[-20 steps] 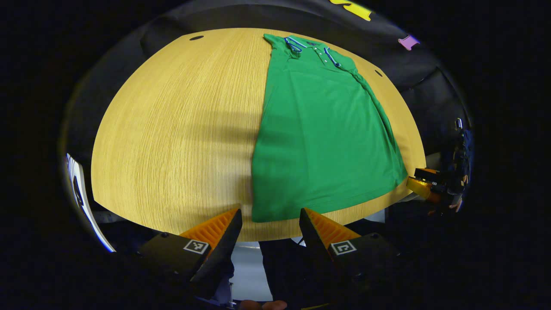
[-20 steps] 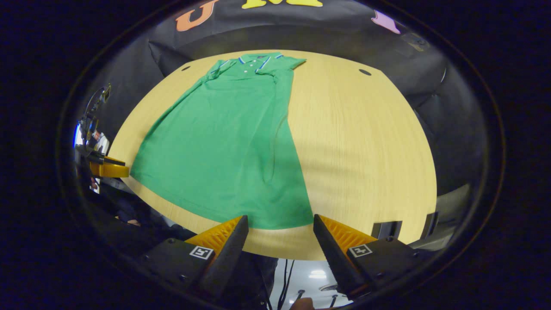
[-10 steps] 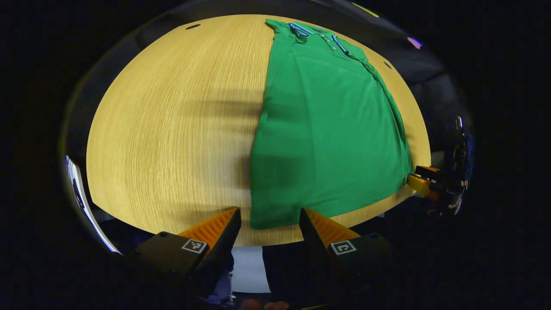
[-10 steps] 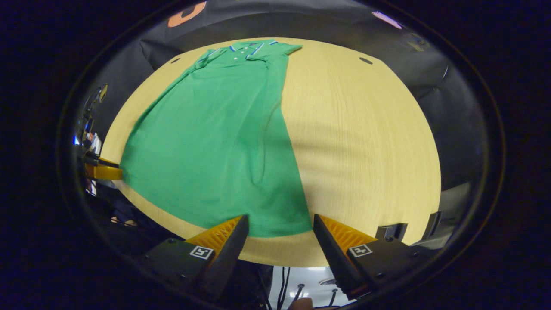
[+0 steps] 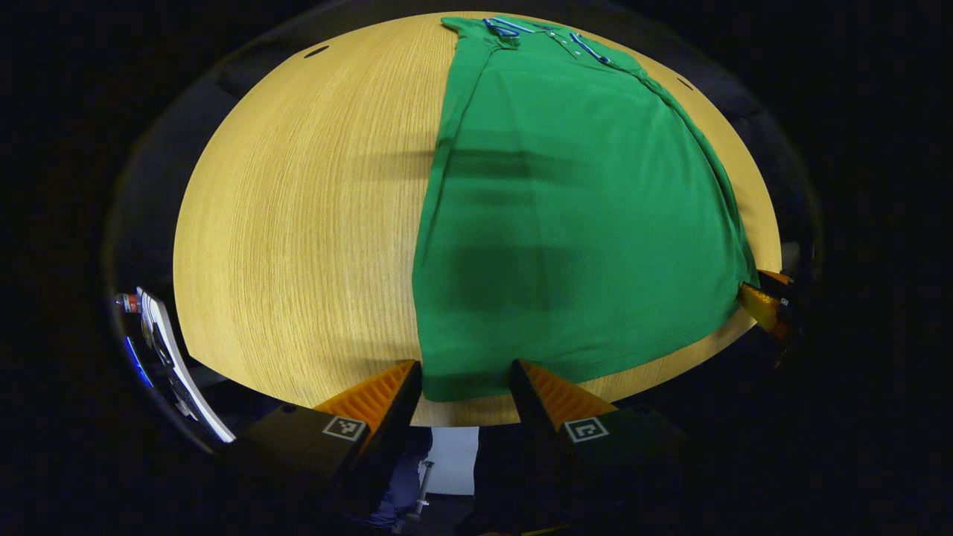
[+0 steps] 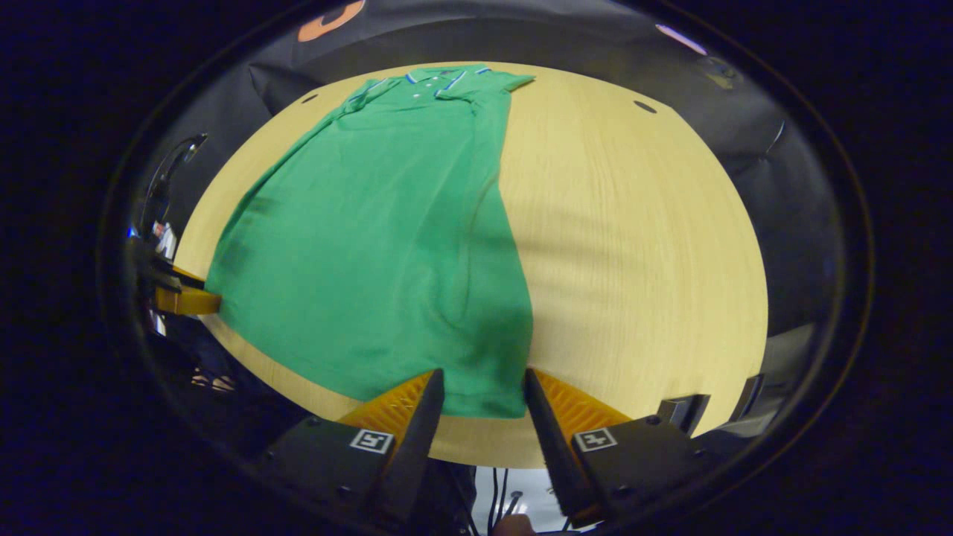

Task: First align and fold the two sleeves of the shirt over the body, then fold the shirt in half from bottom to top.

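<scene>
Now shirt point(image 5: 566, 223) hem corners btwn spread fingers point(image 5: 376, 387) of both grippers, unpinched.

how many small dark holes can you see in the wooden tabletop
2. One dark hole sits near the far edge of the pale wooden table, out past the green polo shirt collar's right; the other dark hole is left of the collar. The shirt could hide more.
</scene>
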`<state>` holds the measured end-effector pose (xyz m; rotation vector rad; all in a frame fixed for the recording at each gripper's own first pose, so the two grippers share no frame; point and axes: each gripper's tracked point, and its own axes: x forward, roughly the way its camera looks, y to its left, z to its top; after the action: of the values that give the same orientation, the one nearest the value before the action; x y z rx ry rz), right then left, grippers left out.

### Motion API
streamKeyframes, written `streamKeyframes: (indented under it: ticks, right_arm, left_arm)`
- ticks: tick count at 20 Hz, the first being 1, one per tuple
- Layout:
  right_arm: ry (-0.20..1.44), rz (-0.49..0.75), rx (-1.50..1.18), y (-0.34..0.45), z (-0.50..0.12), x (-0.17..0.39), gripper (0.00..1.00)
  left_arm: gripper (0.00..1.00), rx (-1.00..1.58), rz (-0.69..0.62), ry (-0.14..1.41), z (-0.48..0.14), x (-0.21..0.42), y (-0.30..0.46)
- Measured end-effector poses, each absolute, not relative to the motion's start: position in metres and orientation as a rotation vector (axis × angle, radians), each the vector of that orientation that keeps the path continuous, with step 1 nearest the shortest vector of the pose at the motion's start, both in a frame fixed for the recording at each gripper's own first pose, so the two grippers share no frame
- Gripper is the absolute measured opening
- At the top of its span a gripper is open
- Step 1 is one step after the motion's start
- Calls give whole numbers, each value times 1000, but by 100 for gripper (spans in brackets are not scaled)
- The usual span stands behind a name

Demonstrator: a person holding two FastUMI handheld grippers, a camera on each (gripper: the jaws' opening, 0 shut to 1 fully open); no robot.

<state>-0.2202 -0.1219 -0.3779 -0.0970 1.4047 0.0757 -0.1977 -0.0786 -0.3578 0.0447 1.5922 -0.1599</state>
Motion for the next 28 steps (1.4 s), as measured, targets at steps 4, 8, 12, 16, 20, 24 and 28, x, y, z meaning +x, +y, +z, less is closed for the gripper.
streamKeyframes:
  ticks: [4,8,12,16,20,24,28]
  right_arm:
    - [1398,108,-78,-115,-379,-219,26]
    - [1413,121,-62,-113,-379,-219,13]
    - [1418,146,-55,-109,-378,-223,2]
    - [1409,141,5,-109,-367,-217,2]
    - [1382,129,103,-111,-339,-203,2]
    - [1319,119,193,-111,-305,-168,2]
    - [1254,115,260,-109,-278,-130,2]
  left_arm:
    - [39,-120,-145,1574,-354,-199,-82]
    - [4,-170,-192,1583,-356,-201,-87]
    - [4,-159,-220,1576,-349,-204,-86]
    - [4,-178,-248,1538,-333,-194,-86]
    - [4,-205,-284,1463,-302,-172,-88]
    - [4,-222,-317,1355,-271,-134,-89]
    - [4,-221,-351,1260,-249,-97,-93]
